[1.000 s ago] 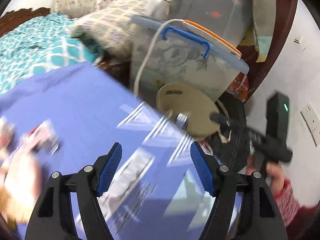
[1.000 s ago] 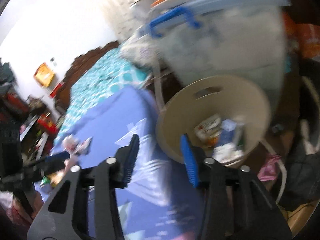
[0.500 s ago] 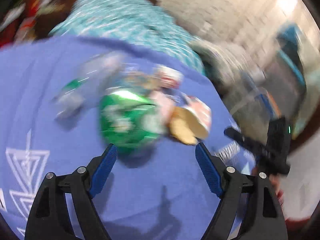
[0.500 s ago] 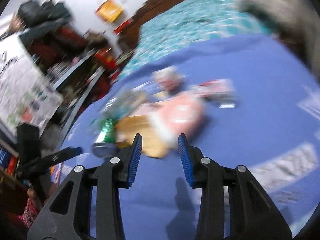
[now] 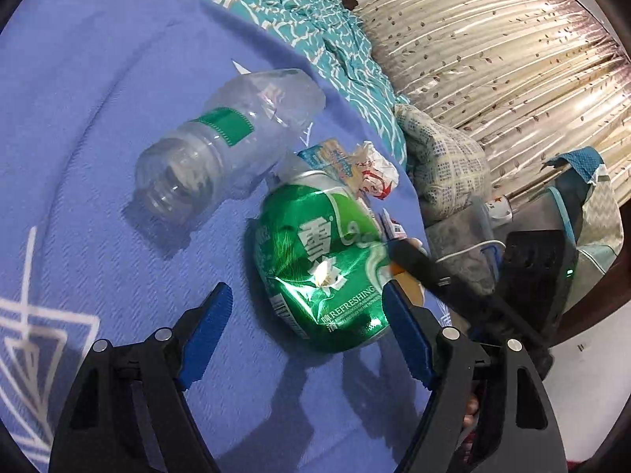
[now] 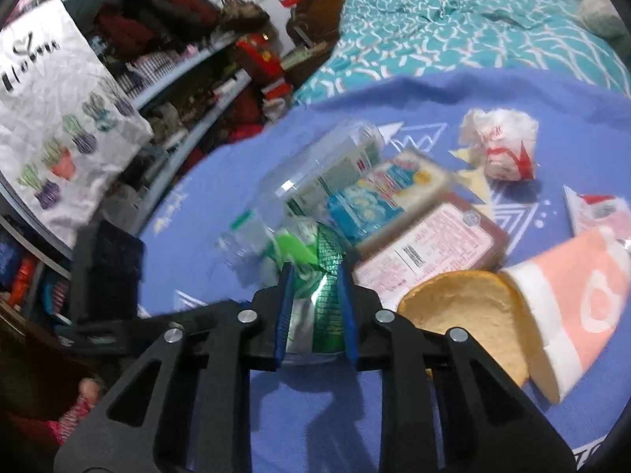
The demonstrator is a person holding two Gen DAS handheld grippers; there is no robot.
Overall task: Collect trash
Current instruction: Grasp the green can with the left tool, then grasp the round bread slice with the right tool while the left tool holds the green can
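Observation:
A crushed green can (image 5: 323, 264) lies on the blue cloth (image 5: 98, 79) beside a clear plastic bottle (image 5: 224, 149). My left gripper (image 5: 305, 295) is open and its jaws are closing a little. The can's near end sits between its tips, close to the right pad and well off the left one. My right gripper (image 6: 314, 276) is closing on the green can (image 6: 319, 295), with both pads against its crumpled sides. One of its fingers (image 5: 418, 260) shows on the can in the left wrist view.
Around the can lie the clear bottle (image 6: 315, 173), a blue-yellow carton (image 6: 378, 193), a pink box (image 6: 430, 248), a crumpled wrapper (image 6: 501, 146) and a tipped pink paper cup (image 6: 572, 303). A teal blanket (image 6: 453, 27) lies behind. Cluttered shelves (image 6: 177, 79) stand at the left.
Both views have swung away from the beige bin and storage boxes to the trash pile on the blue cloth. The right jaws have narrowed onto the green can.

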